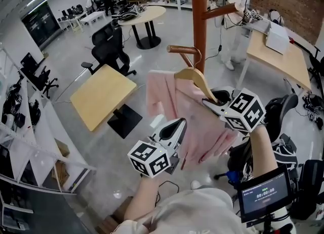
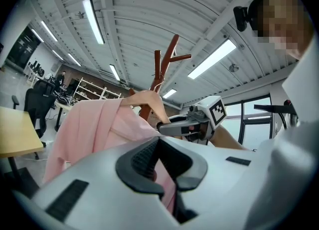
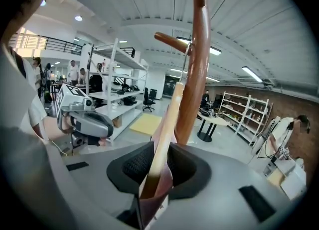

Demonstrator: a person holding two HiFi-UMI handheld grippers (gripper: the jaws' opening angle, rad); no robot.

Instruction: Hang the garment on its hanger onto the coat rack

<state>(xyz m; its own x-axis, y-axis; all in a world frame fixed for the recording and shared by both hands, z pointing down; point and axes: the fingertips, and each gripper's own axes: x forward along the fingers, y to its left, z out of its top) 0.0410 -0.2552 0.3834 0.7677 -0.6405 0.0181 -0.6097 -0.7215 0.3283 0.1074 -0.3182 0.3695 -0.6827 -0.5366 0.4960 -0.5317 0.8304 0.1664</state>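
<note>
both claws are clamped shut: right claw on an arm of the wooden hanger, left claw on the pink garment below it, mid-frame beside the coat rack. releasing before the hanger truly seats on the peg would likely drop everything; the left's pull could drag cloth off.

Workshop surroundings, seen from above
Square wooden table beside a black office chair; round table beyond; person standing at a long desk; small screen lower right
</note>
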